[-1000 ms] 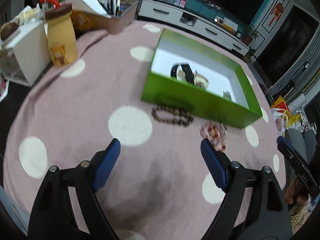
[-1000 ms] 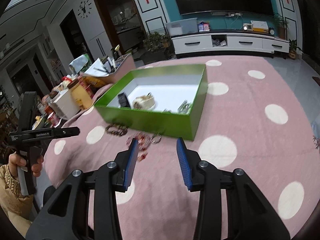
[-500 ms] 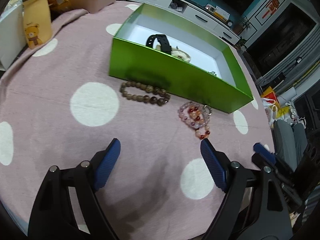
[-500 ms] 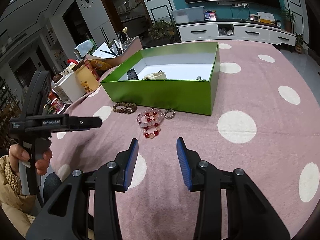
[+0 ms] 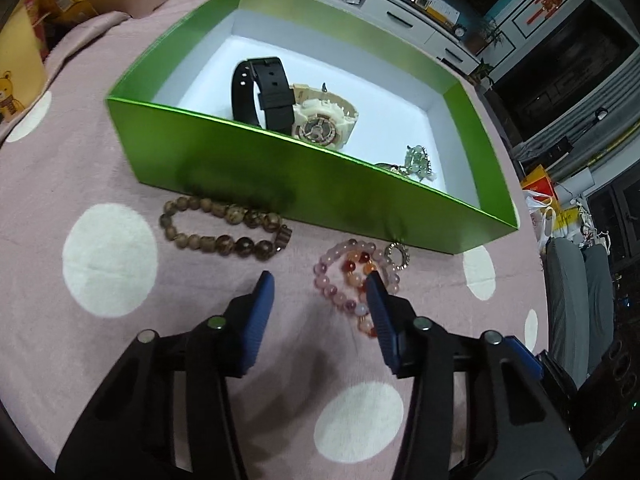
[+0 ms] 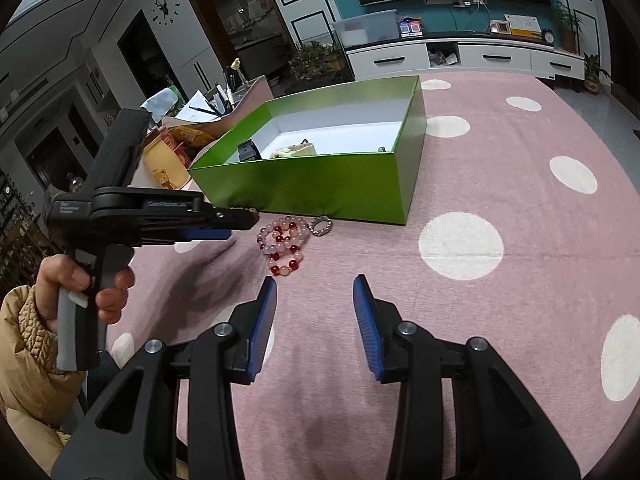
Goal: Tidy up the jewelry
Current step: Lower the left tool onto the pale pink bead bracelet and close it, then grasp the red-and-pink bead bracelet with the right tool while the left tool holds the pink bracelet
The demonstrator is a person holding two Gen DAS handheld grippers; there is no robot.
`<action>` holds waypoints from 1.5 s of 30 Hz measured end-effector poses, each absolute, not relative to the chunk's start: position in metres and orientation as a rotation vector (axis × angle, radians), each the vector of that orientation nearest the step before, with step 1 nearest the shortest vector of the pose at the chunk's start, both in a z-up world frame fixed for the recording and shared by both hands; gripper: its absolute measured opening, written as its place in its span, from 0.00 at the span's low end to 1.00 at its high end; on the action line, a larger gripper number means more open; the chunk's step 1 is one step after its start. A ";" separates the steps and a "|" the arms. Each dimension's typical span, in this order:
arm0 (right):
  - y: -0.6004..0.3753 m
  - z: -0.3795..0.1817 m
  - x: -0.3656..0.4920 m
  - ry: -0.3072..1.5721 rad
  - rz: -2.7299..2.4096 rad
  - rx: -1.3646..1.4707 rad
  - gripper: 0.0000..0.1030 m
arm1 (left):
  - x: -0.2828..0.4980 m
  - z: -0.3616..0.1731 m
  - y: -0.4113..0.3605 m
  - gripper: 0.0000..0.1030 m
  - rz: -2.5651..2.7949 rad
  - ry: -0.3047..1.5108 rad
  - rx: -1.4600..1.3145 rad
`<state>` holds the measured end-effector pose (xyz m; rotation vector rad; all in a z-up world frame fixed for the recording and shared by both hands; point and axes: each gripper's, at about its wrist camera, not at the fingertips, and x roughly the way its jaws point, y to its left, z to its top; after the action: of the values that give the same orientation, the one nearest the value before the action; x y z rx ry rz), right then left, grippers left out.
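Note:
A green box [image 5: 256, 168] [image 6: 320, 184] holds a black watch [image 5: 260, 88], a cream watch [image 5: 324, 120] and a green bead piece [image 5: 418, 160]. In front of it on the pink dotted cloth lie a brown bead bracelet [image 5: 224, 228], a pink and red bead bracelet [image 5: 352, 280] [image 6: 284, 244] and a small ring [image 5: 398, 255] [image 6: 322, 225]. My left gripper [image 5: 318, 280] is open, low over the cloth, its right finger over the pink bracelet. My right gripper [image 6: 314, 288] is open and empty, just short of the pink bracelet.
A yellow bear-print container [image 6: 164, 168] and a tray of papers and pens [image 6: 208, 108] stand at the cloth's far left. The left gripper, held by a hand [image 6: 80, 280], shows in the right wrist view. A TV cabinet [image 6: 460, 56] stands behind the table.
My left gripper has moved forward and down to the bracelets and its jaws have narrowed. My right gripper has moved slightly closer to the pink bracelet.

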<state>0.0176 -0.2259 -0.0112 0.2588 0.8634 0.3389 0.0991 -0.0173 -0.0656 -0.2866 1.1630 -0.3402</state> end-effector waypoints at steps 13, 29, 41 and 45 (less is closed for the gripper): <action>-0.234 -0.018 0.021 0.868 0.334 0.291 0.39 | 0.111 -0.076 -0.051 0.23 -0.293 1.187 -0.098; -0.219 -0.023 0.026 0.893 0.359 0.265 0.39 | 0.104 -0.031 -0.060 0.07 -0.376 0.993 -0.075; -0.184 -0.032 0.061 0.938 0.401 0.165 0.39 | 0.072 0.020 -0.028 0.07 -0.400 0.868 -0.135; -0.172 -0.041 0.079 0.962 0.397 0.117 0.39 | 0.067 0.017 -0.009 0.07 -0.381 0.877 -0.156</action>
<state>0.0788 -0.1715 -0.0407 0.1168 0.9619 0.3973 0.0670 -0.0089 0.0169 -0.1561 0.8773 -0.3809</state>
